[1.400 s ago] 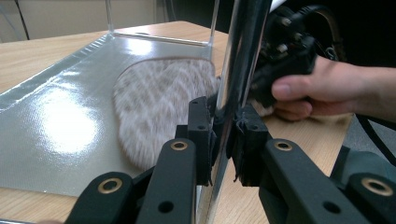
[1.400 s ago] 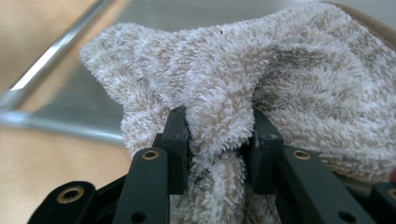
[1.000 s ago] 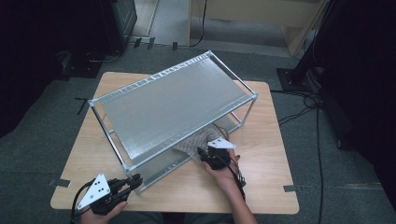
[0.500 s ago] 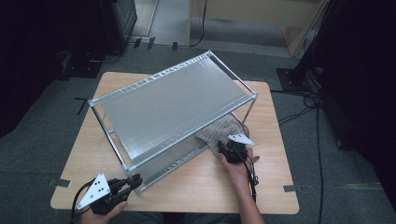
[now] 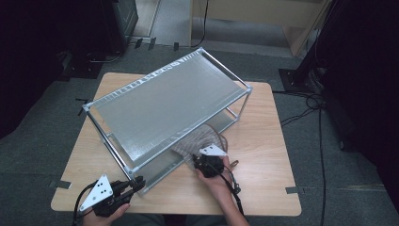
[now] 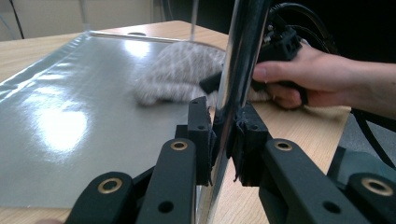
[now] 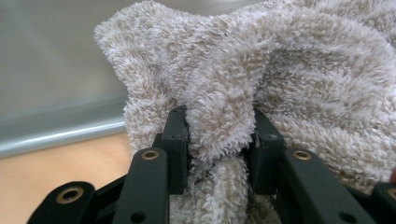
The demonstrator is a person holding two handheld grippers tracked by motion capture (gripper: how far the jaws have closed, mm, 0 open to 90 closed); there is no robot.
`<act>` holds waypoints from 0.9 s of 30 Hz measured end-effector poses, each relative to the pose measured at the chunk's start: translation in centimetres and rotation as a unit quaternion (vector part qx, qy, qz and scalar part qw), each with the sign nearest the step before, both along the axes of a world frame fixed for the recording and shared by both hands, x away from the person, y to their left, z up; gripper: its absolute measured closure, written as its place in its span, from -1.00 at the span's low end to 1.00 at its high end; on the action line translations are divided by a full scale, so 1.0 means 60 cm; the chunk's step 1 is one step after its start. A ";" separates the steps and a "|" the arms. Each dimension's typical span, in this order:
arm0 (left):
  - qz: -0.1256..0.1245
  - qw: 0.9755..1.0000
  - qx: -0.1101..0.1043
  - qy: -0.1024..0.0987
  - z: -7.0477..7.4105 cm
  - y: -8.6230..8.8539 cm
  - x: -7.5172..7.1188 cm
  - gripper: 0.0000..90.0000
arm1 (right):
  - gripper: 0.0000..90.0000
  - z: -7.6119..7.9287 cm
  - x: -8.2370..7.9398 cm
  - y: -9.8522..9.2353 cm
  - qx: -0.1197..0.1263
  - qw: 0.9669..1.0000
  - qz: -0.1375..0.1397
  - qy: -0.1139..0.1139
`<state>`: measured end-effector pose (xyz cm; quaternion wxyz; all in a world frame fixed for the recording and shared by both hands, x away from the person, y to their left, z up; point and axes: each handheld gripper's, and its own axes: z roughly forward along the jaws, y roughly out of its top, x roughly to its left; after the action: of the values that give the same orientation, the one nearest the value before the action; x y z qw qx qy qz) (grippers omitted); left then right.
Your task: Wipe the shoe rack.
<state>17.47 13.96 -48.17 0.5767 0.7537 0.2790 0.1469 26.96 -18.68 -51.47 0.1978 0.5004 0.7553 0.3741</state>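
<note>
High view: rack top (image 5: 164, 106) hides most of towel (image 5: 195, 146) clamped by right gripper (image 5: 203, 161).

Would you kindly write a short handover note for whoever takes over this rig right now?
Left tool: shut on the rack's front corner post, steadying the metal rack.
Right tool: shut on a fold of the beige towel, at the rack's near right side.
Towel: bunched, lying partly on the lower shelf and partly on the wooden table.
Done: rack braced, towel gripped.
Left: apparently wiping the lower shelf with the towel; how much is already wiped cannot be told.
</note>
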 end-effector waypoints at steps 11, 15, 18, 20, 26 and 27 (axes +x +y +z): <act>0.000 1.000 -0.002 0.003 0.000 -0.001 0.000 0.77 | 0.45 -0.002 -0.063 0.104 0.026 0.986 0.165 0.008; -0.002 1.000 -0.004 0.005 -0.001 -0.001 0.001 0.77 | 0.45 -0.004 -0.080 0.127 0.031 0.971 0.238 0.007; -0.002 1.000 -0.005 0.006 -0.001 -0.001 0.001 0.77 | 0.45 -0.003 -0.085 0.134 0.015 0.966 0.259 -0.004; -0.003 1.000 -0.004 0.005 -0.001 -0.002 0.002 0.77 | 0.45 -0.003 -0.078 0.127 0.016 0.967 0.255 -0.001; -0.005 1.000 -0.006 0.004 -0.001 -0.003 0.002 0.76 | 0.45 -0.002 -0.043 0.086 -0.003 0.981 0.193 -0.011; -0.005 1.000 -0.006 0.004 -0.001 -0.004 0.002 0.77 | 0.45 -0.003 -0.034 0.074 -0.002 0.985 0.173 -0.011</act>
<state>17.59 13.74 -48.25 0.5806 0.7523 0.2784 0.1393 24.94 -14.26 -51.65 0.1397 0.3578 0.8288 0.4068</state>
